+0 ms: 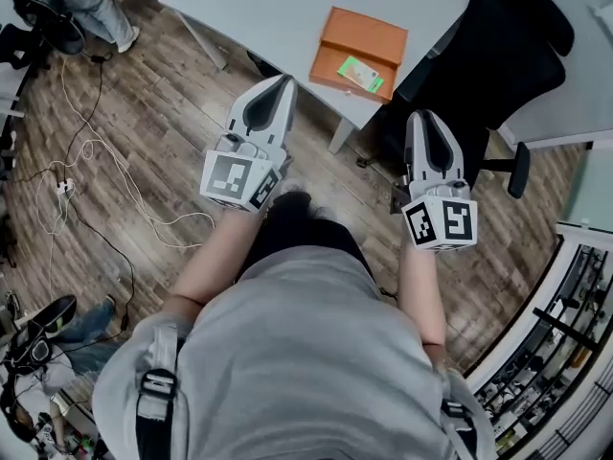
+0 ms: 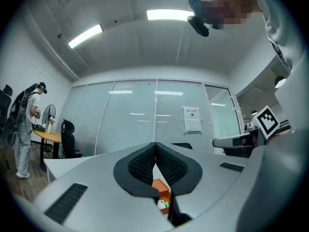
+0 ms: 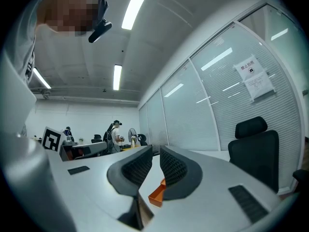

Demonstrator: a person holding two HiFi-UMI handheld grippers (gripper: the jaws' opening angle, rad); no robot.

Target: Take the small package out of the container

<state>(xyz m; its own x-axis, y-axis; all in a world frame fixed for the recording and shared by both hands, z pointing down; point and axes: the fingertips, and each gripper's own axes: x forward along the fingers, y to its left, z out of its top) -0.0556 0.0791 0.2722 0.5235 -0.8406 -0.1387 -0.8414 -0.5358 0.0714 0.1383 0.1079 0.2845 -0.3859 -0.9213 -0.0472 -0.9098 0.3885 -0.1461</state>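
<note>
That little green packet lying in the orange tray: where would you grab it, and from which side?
Probably from straight above, pinching across the narrow width at the middle of the small package. It lies flat on the floor of the orange container, close to the near wall, so a sideways approach would likely meet the rim first.

nothing here reads clearly. the paper notice on the glass wall, ahead and right of the left gripper, has print too small; its marker cube shows only a pattern.
</note>
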